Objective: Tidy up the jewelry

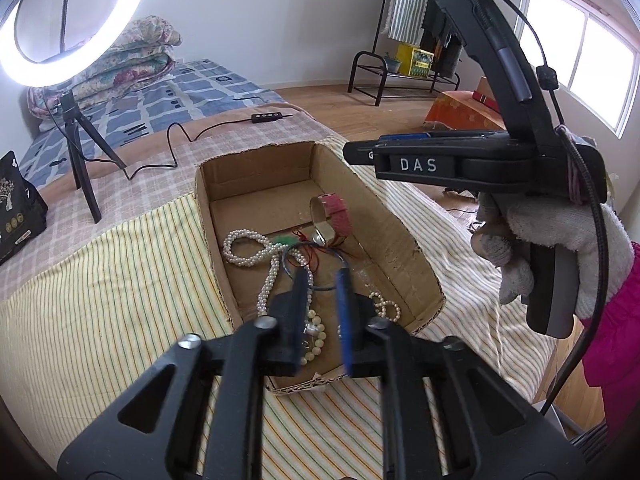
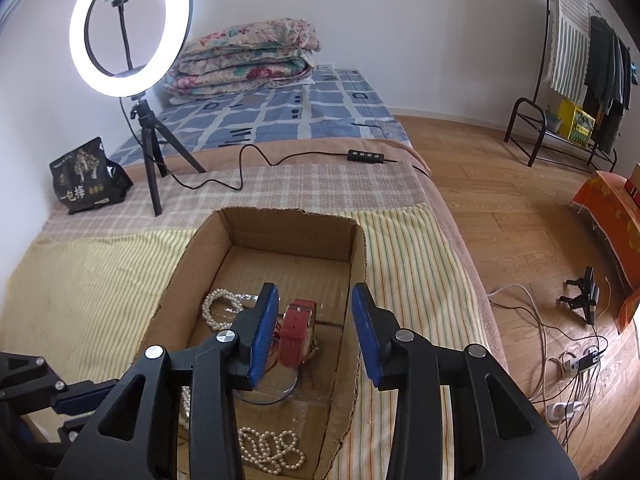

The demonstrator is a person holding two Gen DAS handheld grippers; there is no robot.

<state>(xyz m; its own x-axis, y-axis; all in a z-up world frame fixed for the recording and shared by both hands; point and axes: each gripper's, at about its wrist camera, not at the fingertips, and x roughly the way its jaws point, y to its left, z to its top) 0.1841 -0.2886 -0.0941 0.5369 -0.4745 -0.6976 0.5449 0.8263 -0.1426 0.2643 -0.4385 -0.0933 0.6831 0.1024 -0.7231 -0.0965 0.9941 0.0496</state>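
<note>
An open cardboard box [image 1: 256,156] [image 2: 288,216] lies on a striped bedspread and holds jewelry. Inside are a long pearl necklace [image 1: 244,248] [image 2: 218,308], a small pearl bracelet [image 1: 386,306] [image 2: 272,452], a red-strapped watch [image 1: 336,212] [image 2: 298,328], a cream bead bracelet [image 1: 318,336] and thin dark and red cords [image 1: 316,248]. My left gripper [image 1: 322,280] hangs over the near half of the box, jaws slightly apart, with the dark cord loop at its tips and nothing pinched. My right gripper [image 2: 316,296] is open above the watch, a gloved hand [image 1: 560,240] holding it.
A lit ring light on a black tripod [image 2: 152,168] stands on the bed behind the box, its cable and remote [image 2: 366,156] trailing right. A black bag [image 2: 86,176] sits at the left. The bed edge drops to a wooden floor with cables [image 2: 576,364].
</note>
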